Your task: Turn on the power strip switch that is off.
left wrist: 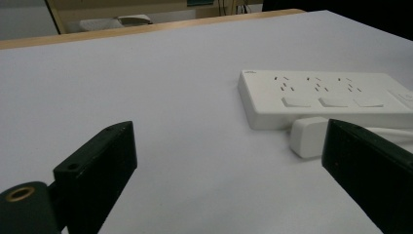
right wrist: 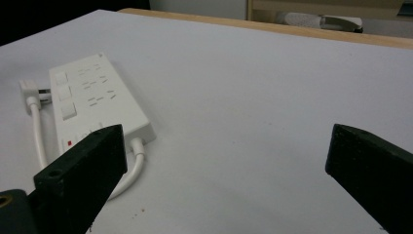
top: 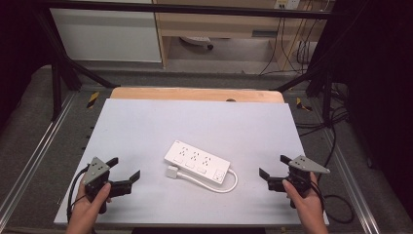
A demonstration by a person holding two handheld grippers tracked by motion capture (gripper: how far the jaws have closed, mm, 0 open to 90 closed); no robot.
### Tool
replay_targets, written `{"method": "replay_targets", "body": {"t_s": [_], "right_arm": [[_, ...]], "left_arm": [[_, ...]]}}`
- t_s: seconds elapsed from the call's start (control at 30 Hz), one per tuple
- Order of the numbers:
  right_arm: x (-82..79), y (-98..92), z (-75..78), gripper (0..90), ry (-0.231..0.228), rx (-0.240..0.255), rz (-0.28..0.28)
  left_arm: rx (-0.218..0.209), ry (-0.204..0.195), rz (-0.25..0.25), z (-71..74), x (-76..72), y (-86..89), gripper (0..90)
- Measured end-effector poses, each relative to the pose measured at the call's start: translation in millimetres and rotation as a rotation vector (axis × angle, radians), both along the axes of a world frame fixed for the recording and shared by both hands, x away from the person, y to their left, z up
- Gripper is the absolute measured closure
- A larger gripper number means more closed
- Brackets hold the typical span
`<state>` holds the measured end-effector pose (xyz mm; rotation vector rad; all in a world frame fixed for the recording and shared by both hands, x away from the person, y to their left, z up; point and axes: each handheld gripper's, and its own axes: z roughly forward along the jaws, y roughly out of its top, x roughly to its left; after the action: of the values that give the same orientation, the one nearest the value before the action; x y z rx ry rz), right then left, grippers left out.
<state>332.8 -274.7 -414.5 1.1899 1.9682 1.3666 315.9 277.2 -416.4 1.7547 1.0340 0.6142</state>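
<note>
High view: left gripper [top: 124,170] and right gripper [top: 271,165] both gape wide, empty, flanking the power strip [top: 197,161].
Plug [top: 172,171] lies loose nearest the left jaws; pinching its body squarely, not the cord [top: 219,185], looks best.

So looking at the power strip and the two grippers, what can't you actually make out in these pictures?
- Power strip: socket holes too small in the high view.
- Its far end: cut off by the right edge in the left gripper view.
- Plug: partly behind that gripper's black jaw in the left gripper view; prongs hidden.
- Cable: its loop passes behind the jaw in the right gripper view.
- Switch markings: too blurred to read.
</note>
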Motion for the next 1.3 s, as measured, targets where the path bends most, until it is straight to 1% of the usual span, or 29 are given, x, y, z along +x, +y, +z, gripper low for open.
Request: {"method": "replay_targets", "body": {"t_s": [0.03,0.1,0.17,0.3,0.37,0.47,0.53,0.57,0.63,0.87,0.97,1.07,1.17,1.3], "right_arm": [[-0.3,1.1,1.2,1.8,-0.006,-0.003,-0.003],[-0.2,4.2,4.1,1.7,-0.013,-0.026,-0.014],[0.4,7.9,7.1,2.0,-0.014,-0.033,0.007],[3.1,16.1,14.2,2.3,-0.007,-0.035,0.034],[5.2,20.2,19.6,2.2,-0.015,-0.029,0.044],[9.1,25.9,27.9,2.1,-0.025,-0.039,0.064],[10.5,28.0,30.2,2.1,-0.025,-0.039,0.074],[13.2,32.2,34.2,1.9,-0.026,-0.04,0.088],[15.6,36.2,37.1,1.9,-0.024,-0.042,0.1],[20.4,48.5,43.4,2.2,-0.022,-0.022,0.139],[21.8,53.0,44.5,2.2,-0.02,-0.021,0.15],[23.9,57.1,44.5,2.2,-0.013,-0.009,0.161],[25.2,60.1,44.7,2.1,-0.011,-0.009,0.169],[27.1,67.6,45.0,2.8,-0.011,-0.021,0.177]], "left_arm": [[0.002,0.001,0.001,-0.3,0.2,0.0,6.0],[0.008,0.002,-0.002,-0.9,0.7,0.5,6.0],[0.009,0.006,0.004,-1.7,1.3,1.1,6.0],[0.011,0.006,0.013,-1.7,1.2,2.3,6.1],[0.012,0.006,0.012,-1.8,0.9,2.3,6.0],[0.013,0.009,0.01,-2.5,1.2,2.0,6.0],[0.011,0.011,0.011,-2.7,1.4,1.9,6.0],[0.012,0.013,0.013,-2.9,1.7,2.4,6.0],[0.013,0.013,0.014,-2.8,1.6,2.5,6.1],[0.015,0.017,0.01,-3.1,0.8,1.7,6.0],[0.016,0.019,0.009,-3.3,0.7,1.7,6.0],[0.016,0.017,0.01,-3.2,0.6,1.8,6.0],[0.016,0.018,0.01,-3.2,0.6,2.1,6.0],[0.013,0.02,0.012,-3.5,0.6,2.4,6.0]]}}
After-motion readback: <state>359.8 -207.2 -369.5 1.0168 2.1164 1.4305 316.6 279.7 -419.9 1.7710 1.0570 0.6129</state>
